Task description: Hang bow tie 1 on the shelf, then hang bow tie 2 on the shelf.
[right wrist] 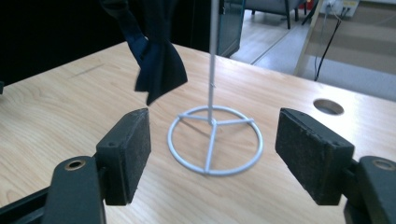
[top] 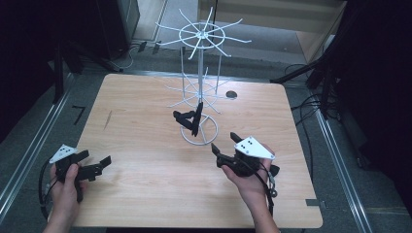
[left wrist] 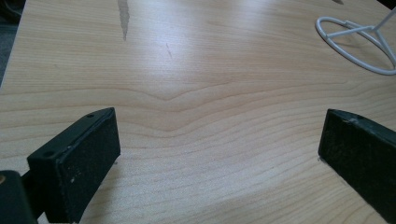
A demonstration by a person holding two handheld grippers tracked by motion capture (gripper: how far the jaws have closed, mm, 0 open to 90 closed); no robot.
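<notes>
A white wire display rack [top: 200, 77] stands at the middle of the wooden table [top: 145, 194], with spokes on two tiers and a ring base. A dark blue cloth piece [top: 190, 118] hangs from a lower spoke, just above the base. My right gripper [top: 223, 141] is to the right of the base, open and empty, pointing at the rack. In the right gripper view the cloth [right wrist: 159, 65] dangles above the left jaw and the rack pole [right wrist: 212, 60] rises between the jaws. My left gripper [top: 97, 158] rests open at the front left, over bare wood [left wrist: 201, 93].
A round cable hole [top: 231, 94] lies in the table behind the rack, also seen as the hole [right wrist: 328, 107] in the right gripper view. The rack's base ring [left wrist: 355, 44] shows at the top right of the left gripper view. Dark stands and cables surround the table.
</notes>
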